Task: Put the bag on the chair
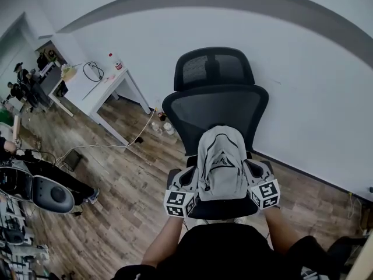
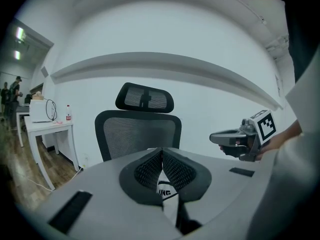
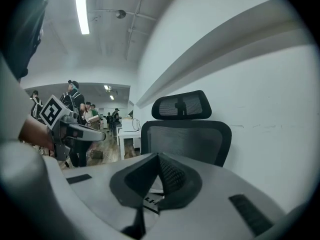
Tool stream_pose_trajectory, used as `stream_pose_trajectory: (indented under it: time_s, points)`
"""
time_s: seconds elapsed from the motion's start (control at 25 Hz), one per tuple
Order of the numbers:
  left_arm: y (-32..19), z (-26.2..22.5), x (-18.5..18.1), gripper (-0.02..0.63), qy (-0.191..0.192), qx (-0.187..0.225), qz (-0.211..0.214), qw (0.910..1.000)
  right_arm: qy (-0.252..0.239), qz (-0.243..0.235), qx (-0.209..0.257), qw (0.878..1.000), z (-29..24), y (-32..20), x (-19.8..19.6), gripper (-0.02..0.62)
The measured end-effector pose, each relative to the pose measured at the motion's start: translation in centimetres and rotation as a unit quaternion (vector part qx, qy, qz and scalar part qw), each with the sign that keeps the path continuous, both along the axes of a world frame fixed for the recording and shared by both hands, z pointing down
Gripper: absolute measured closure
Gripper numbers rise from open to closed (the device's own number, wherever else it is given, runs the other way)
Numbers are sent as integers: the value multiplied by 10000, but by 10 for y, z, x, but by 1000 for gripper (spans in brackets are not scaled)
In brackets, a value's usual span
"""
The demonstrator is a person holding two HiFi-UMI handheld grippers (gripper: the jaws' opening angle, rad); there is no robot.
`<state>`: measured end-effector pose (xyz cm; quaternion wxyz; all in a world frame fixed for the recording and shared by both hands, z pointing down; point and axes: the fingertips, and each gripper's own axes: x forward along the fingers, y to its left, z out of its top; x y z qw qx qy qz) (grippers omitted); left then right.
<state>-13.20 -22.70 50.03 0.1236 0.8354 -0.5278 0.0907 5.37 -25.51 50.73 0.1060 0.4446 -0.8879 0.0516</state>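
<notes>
Two grippers clamped on the bag, at the chair

Head view: grey bag (image 1: 221, 162) stands upright between both grippers, top toward the far side. It covers most of the seat of the black chair (image 1: 215, 107). On its left flank sits the left gripper (image 1: 193, 178), on its right flank the right gripper (image 1: 249, 169), both about mid-height on the bag. From above, the bag's top overlaps the lower mesh backrest. Whether its base rests on the seat, cannot tell.

Left gripper view: jaws together, dark pads meeting in a seam, a pale printed bit of bag cloth pinched in the cleft just below. Right gripper view: the same, jaws closed with pale printed cloth in the cleft. In both views the backrest and headrest stand straight ahead, beyond the tips.

Far left: white desk (image 1: 102, 92) on wood floor (image 1: 128, 174).
</notes>
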Motion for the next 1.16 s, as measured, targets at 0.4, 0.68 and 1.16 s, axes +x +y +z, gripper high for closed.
stream_pose_trajectory:
  time_s: [0.4, 0.68, 1.16]
  points:
    - [3, 7, 14, 583, -127, 54, 131, 9998, 215, -135, -78, 9996, 7, 4, 1, 575]
    - [4, 10, 24, 581, -14, 7, 325, 9995, 232, -78, -70, 9997, 8, 2, 6, 575]
    - [-1, 11, 28, 581, -73, 14, 365, 9993, 35, -104, 287, 9995, -10, -1, 5, 575]
